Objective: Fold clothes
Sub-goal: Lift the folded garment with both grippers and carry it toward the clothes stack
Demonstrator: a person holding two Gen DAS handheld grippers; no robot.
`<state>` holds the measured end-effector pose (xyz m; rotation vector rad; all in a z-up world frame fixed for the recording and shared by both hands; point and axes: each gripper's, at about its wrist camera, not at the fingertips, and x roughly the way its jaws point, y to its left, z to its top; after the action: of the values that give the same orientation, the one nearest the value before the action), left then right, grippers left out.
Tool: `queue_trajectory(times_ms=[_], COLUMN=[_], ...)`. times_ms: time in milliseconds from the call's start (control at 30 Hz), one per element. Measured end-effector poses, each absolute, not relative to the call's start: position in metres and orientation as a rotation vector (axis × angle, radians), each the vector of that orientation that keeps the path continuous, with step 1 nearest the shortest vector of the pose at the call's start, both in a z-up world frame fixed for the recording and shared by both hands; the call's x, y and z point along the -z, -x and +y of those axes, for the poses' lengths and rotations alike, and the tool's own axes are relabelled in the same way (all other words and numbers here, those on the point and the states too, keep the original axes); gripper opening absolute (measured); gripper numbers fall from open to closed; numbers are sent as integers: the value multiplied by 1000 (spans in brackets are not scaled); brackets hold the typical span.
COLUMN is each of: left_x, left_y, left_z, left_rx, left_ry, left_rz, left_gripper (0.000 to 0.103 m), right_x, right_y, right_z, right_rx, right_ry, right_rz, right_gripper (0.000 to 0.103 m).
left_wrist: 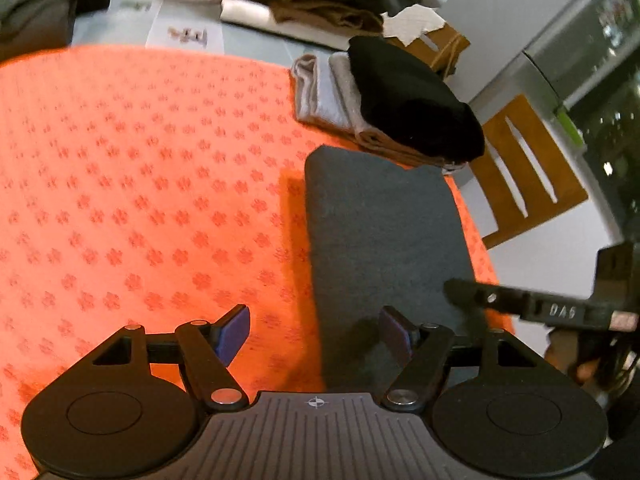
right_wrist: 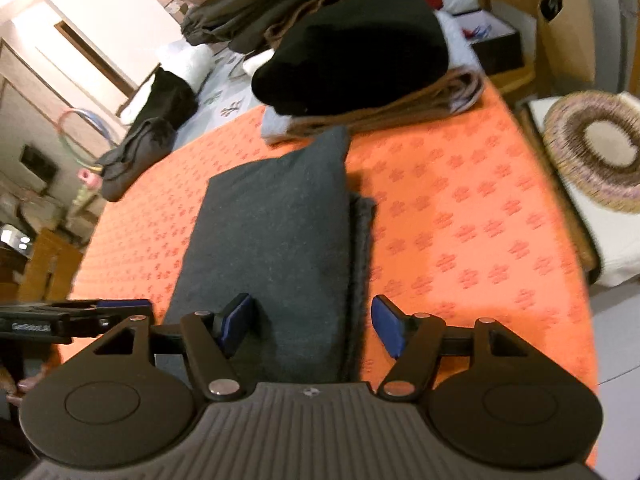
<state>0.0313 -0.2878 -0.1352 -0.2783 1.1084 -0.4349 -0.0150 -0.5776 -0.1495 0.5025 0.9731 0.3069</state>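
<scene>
A dark grey garment (left_wrist: 384, 240) (right_wrist: 276, 240) lies folded into a narrow rectangle on the orange patterned bedspread (left_wrist: 140, 200) (right_wrist: 460, 220). My left gripper (left_wrist: 316, 336) is open, hovering over the garment's near left edge, nothing between its blue pads. My right gripper (right_wrist: 312, 324) is open above the garment's near right edge, where a lower layer sticks out. In the left wrist view the right gripper (left_wrist: 520, 304) enters from the right over the garment's near corner. In the right wrist view the left gripper (right_wrist: 80, 316) shows at the left edge.
A stack of folded clothes, black piece (left_wrist: 412, 96) (right_wrist: 356, 48) on top, sits beyond the garment. More piled clothes (right_wrist: 260, 4) lie further back. A wooden chair (left_wrist: 524, 172) stands off the bed's right side. A round woven mat (right_wrist: 596, 152) lies on the floor.
</scene>
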Motion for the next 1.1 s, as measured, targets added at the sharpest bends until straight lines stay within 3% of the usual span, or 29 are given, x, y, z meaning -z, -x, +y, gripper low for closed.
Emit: queue_trajectory(times_ms=[233,433,467,500,533,633,900,967,1100], left_x=[143,151,152,152,153,145,92,77,46], left_y=[-40,-47,-48,-49,-49,-46,-41,-42,-43], left_z=[-301,-313,-314,-316,-317,-323,-329,-330,-334], left_rx=[413,474,487,501,514,525,576,591,622], left_ry=[329,357,363,370,376,335,325,326,328], left_rz=[1145,1188,1188,1188,1188,1147,1007,970,897], left_gripper=[75,70,68,54,47,37,35,35,35], right_x=[153,156,157,157,158,154,101,82,42], right_y=[12,7,7,8,8,6,4,1,-6], right_z=[-568,-572,-574,-576,-579,-579,-591,-597,-610], right_rx=[-316,-318,-317,-316,-327,-331,-363,-380,-420], right_ry=[-493,-525,-534,-543,-573,-586,-559,-555,-545], right_rz=[928,931,931,932,933,934,853,830,785], right_gripper=[73,55,49,43,36,33,30,20,20])
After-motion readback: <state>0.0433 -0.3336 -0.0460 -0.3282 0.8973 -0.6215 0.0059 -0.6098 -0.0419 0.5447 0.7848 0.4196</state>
